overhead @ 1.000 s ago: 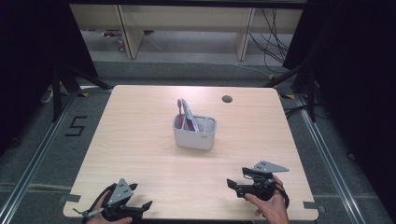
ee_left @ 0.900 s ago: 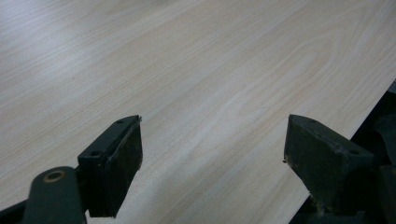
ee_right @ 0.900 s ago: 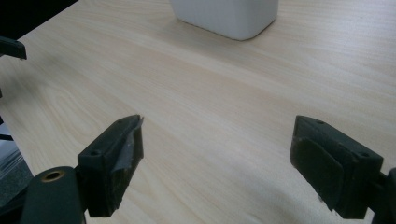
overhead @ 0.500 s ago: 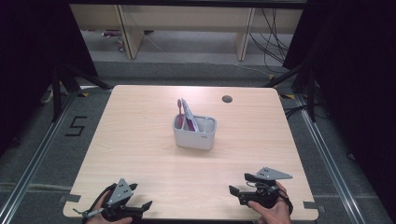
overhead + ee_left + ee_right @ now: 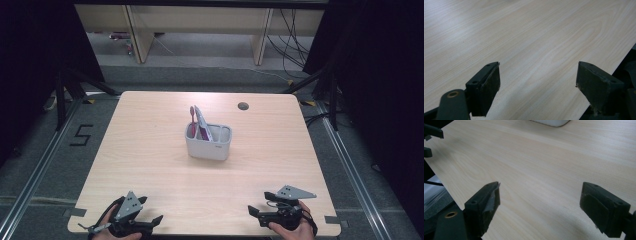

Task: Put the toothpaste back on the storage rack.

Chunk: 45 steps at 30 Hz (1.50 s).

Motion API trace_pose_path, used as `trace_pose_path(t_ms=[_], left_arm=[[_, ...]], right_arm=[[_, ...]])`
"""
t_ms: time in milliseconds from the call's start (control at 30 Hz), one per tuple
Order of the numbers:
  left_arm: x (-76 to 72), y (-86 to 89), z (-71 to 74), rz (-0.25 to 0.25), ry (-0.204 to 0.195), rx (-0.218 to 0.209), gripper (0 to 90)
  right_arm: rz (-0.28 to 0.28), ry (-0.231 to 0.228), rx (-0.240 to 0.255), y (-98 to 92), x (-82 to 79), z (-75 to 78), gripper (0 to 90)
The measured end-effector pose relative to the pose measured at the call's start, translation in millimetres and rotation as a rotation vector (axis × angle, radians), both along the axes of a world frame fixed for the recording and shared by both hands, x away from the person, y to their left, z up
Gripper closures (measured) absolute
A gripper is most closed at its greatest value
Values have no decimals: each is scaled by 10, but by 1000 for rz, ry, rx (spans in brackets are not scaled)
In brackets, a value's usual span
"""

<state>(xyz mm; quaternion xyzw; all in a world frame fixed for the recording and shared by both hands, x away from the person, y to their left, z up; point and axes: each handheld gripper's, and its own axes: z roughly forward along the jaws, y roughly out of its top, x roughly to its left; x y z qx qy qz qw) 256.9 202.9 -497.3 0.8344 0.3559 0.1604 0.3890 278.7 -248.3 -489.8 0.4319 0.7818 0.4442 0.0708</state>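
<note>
A white holder [image 5: 209, 144] stands upright in the middle of the light wooden table [image 5: 150, 150]. A pink toothbrush [image 5: 192, 118] and a pink-and-white tube [image 5: 202, 124] stick out of its left compartment. My left gripper [image 5: 152, 222] rests near the front left corner, open, with bare wood between its fingers [image 5: 537, 77]. My right gripper [image 5: 255, 216] sits near the front right edge, pointing left, open and holding nothing [image 5: 540, 200]. In the right gripper view, the holder's base [image 5: 550, 122] lies far ahead and the other gripper's tips [image 5: 431, 132] show at the upper left.
A dark round cable hole [image 5: 243, 106] sits at the table's back right. Wooden shelving [image 5: 200, 30] and cables stand on the floor beyond the far edge. A floor mark "5" [image 5: 81, 135] lies left of the table. Metal rails run along both sides.
My right gripper has drawn back toward the table's front edge and lowered a little. The left gripper and the holder have stayed put.
</note>
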Motion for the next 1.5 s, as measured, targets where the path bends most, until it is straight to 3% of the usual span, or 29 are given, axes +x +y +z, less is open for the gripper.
trace_pose_path(t_ms=[133,167,200,433,467,567,700,733,833,900,967,1000,1033,1133,1167,1233,1267,1300,1333,1367,1433,1467,1500], left_arm=[[-3,-1,-7,2,-4,-9,188],[-3,-1,-6,1,-5,-8,188],[-4,-3,-6,2,-4,-9,188],[2,-1,-3,-7,-4,-6,188],[-1,-2,-3,-4,-3,-8,188],[-7,-10,-8,10,-9,-20,188],[-11,-17,-9,14,-8,-31,188],[-13,-19,-9,13,-9,-33,188],[-11,-17,-9,14,-9,-33,188],[-6,-2,-3,8,-12,-11,188],[-10,-17,-11,14,-8,-33,188],[-3,-8,-7,6,-8,-11,188],[-7,-13,-8,5,-5,-17,188],[-10,-21,-10,9,-6,-33,188],[-3,-6,-6,4,-8,-8,188],[-4,-6,-7,4,-8,-9,188],[-10,-18,-12,7,-3,-27,188],[-13,-24,-14,8,-3,-35,188],[-13,-24,-14,8,-3,-35,188],[-13,-24,-12,9,-4,-35,188],[-13,-24,-12,9,-3,-34,188],[-13,-23,-12,9,-3,-34,188],[-13,-23,-12,9,-3,-34,188]], right_arm=[[-6,-24,-8,-21,-23,-23,171],[-33,-2,-12,-21,-41,-22,170],[-11,-17,-7,-31,-42,-34,169],[-4,-3,1,-69,-133,-40,156],[11,6,20,-74,-132,-51,156],[-19,-1,-11,-104,-173,-38,156],[-33,17,17,-117,-207,-70,156],[-18,2,8,-139,-200,-81,156],[-27,19,2,-154,-231,-62,156],[-35,25,17,-161,-248,-71,156],[-57,-19,-16,-179,-256,-85,156],[-53,17,12,-167,-266,-87,156],[-55,27,10,-171,-288,-81,156],[-54,14,-3,-188,-296,-98,156],[-64,39,8,-178,-317,-93,156],[-75,28,2,-180,-324,-90,156],[-61,19,-9,-191,-313,-99,156],[-61,29,-7,-196,-328,-93,156],[-74,57,27,-172,-348,-92,156],[-75,59,9,-177,-359,-83,156],[-79,54,-4,-181,-360,-84,156],[-68,14,-15,-197,-347,-96,156],[-68,14,-15,-197,-347,-96,156]])
